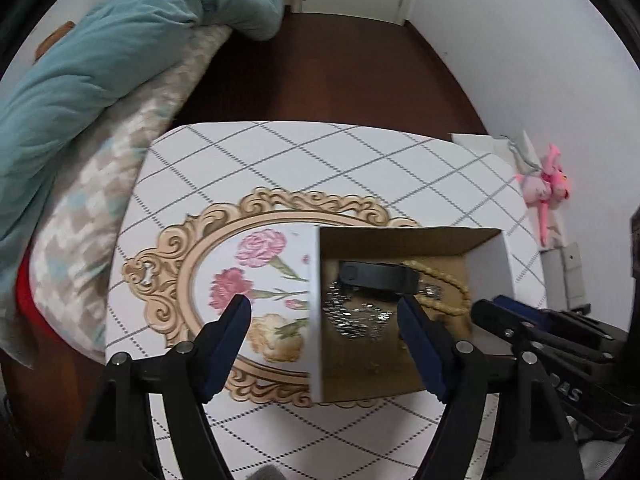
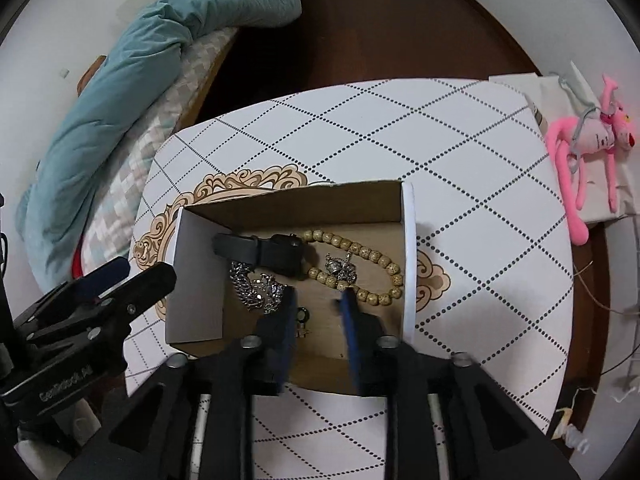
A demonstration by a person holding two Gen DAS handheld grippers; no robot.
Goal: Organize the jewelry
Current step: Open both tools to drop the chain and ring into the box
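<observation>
An open cardboard box (image 2: pixel 288 204) (image 1: pixel 486 256) stands on the table and holds a black watch (image 2: pixel 260 254) (image 1: pixel 378 276), a wooden bead bracelet (image 2: pixel 360 252) (image 1: pixel 448 284), a silver chain (image 2: pixel 256 292) (image 1: pixel 352 316), a silver crown-shaped piece (image 2: pixel 340 270) and a small ring (image 2: pixel 303 316). My right gripper (image 2: pixel 318 300) is open and empty, its fingertips just above the box floor between the chain and the beads. My left gripper (image 1: pixel 324 308) is open and empty, its jaws spread either side of the box's left wall.
The table (image 2: pixel 460 152) has a white diamond-patterned cloth with a floral oval print (image 1: pixel 260 264). A bed with a teal duvet (image 1: pixel 100 52) lies at the left. A pink plush toy (image 2: pixel 592 140) sits on a bag at the right. Dark wood floor lies beyond.
</observation>
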